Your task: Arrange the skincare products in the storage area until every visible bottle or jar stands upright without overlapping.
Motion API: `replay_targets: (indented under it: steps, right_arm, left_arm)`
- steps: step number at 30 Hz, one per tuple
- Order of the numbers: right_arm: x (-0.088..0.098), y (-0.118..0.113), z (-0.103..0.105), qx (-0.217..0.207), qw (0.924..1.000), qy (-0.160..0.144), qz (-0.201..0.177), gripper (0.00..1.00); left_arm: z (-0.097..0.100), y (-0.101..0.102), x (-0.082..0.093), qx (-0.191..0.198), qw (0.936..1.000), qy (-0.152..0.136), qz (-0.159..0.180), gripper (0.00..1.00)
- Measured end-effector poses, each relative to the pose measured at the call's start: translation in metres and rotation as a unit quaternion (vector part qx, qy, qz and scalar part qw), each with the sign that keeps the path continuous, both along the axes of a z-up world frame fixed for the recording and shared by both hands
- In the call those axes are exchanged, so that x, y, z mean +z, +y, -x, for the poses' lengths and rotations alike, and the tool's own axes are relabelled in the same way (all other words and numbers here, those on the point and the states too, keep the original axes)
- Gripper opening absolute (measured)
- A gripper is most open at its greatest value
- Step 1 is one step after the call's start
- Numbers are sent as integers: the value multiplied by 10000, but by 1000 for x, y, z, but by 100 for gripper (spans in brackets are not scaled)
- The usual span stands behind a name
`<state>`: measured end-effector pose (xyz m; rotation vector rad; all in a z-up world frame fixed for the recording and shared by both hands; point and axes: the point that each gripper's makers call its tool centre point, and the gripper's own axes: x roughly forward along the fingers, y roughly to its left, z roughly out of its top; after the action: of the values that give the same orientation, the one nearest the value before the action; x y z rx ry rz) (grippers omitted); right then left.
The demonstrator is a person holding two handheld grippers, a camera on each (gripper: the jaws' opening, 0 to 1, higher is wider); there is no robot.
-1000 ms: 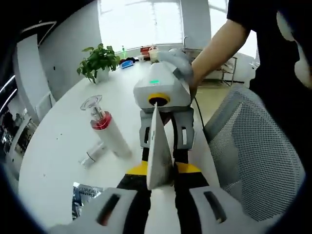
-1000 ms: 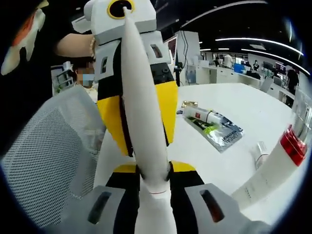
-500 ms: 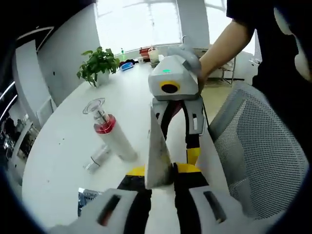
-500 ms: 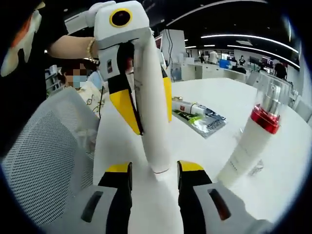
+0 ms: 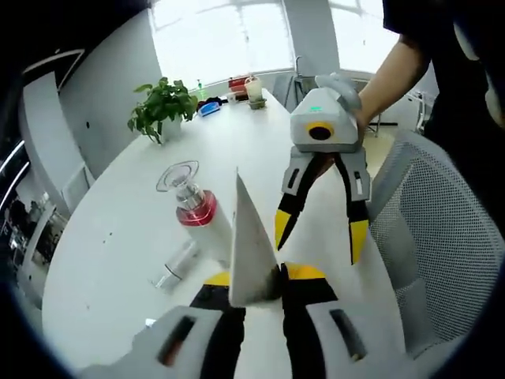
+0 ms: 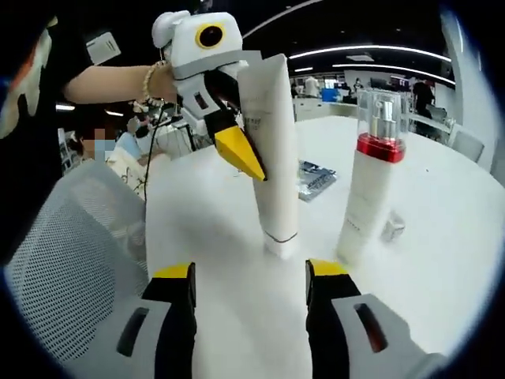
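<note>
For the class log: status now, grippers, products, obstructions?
Left gripper shut on white tube, standing on its cap. Right gripper open, clear. Pump bottle upright beside tube, apart. Small item lying behind.

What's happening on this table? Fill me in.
A person is standing skincare products upright with two hand-held grippers. The left gripper is shut on the top of a white tube, which stands cap-down on the white table. The right gripper is open and clear of it. Beside the tube, a pump bottle with a red collar stands upright. A small clear cap and a flat sachet lie on the table.
</note>
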<state>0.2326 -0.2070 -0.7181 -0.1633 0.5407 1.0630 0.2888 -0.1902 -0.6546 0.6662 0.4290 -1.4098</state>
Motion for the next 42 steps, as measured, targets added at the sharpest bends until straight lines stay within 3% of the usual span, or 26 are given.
replay_targets:
  steps: [6,18,35,38,42]
  right_arm:
    - [0,-6,-1,-406,9991,71,-118,62]
    - [-4,-12,5,-703,9974,130,-102,69]
    - [-2,-18,9,-928,9954,195,-150,70]
    - [-3,-18,8,-918,9955,194,-140,70]
    - [-2,-19,7,-917,9955,179,-143,70]
  left_arm:
    - [-16,-5,0,-65,9999,-72,-29,18]
    - [-53,-9,-1,-48,9998,-182,-29,19]
    - [-63,-11,-4,50,9999,-123,14,20]
    - [-64,-7,-11,77,9997,-173,-150,24]
    - [-62,-8,-9,193,9997,-124,-74,28]
